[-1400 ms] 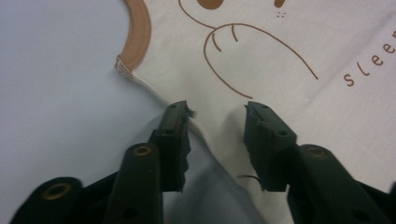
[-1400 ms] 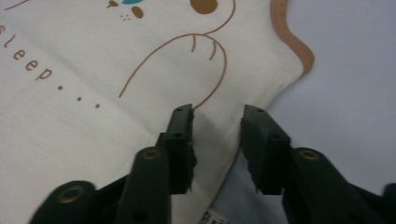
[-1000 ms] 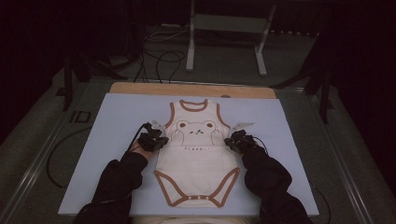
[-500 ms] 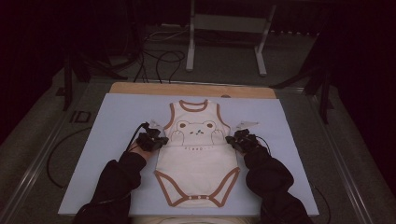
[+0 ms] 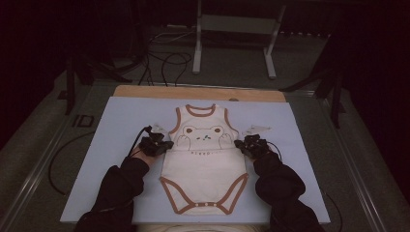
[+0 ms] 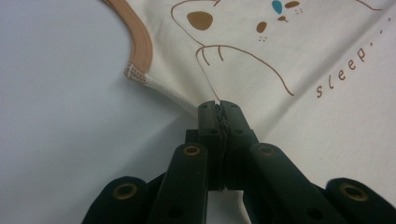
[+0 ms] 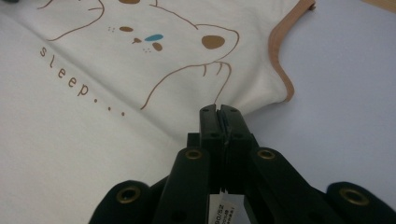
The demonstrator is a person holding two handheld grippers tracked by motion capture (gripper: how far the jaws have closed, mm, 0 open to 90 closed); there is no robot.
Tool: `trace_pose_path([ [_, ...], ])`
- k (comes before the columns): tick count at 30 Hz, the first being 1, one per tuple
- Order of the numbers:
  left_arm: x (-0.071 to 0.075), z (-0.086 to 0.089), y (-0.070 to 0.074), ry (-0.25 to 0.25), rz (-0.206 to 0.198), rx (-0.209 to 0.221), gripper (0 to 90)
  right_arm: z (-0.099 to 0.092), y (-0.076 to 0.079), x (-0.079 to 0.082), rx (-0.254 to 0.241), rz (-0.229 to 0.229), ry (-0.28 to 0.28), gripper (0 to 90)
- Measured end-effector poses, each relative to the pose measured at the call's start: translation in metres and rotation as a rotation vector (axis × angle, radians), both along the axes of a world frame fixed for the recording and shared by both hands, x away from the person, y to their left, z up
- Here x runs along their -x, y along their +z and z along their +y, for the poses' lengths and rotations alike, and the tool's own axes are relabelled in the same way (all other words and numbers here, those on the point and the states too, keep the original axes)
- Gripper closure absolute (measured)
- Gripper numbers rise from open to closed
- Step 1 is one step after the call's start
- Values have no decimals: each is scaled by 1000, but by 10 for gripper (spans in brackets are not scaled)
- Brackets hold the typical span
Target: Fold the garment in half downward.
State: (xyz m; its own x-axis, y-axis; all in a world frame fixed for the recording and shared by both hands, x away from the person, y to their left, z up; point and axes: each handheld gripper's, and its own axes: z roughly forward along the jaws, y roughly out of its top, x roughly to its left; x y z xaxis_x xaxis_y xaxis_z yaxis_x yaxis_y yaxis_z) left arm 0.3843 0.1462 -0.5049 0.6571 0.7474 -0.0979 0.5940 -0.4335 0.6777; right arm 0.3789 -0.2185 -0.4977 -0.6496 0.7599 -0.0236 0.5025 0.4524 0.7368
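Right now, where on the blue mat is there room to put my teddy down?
Beyond the bodysuit neckline, up to the wooden table edge, the mat is bare. So are its far-left and far-right strips. The middle is crowded: the left gripper and right gripper pinch the bodysuit's sides.

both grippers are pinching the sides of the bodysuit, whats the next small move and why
Probably lift both hands a little together. The left gripper and right gripper are each shut on a side seam of the bodysuit, just under the armholes, while it lies flat on the blue mat. An even lift would free the upper half for folding.
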Motion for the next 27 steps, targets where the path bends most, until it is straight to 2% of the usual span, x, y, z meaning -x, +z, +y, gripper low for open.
trace_pose_path([
  [10,4,2,7,-14,5,20,890,0,9,7,-2,-27,5,892],
  [15,7,1,11,-21,3,15,891,-2,14,14,-1,-35,13,893],
  [18,12,0,18,-31,-16,13,890,-2,17,19,-4,-42,16,892],
  [27,21,-3,29,-53,-34,7,891,1,25,27,13,-70,28,892],
])
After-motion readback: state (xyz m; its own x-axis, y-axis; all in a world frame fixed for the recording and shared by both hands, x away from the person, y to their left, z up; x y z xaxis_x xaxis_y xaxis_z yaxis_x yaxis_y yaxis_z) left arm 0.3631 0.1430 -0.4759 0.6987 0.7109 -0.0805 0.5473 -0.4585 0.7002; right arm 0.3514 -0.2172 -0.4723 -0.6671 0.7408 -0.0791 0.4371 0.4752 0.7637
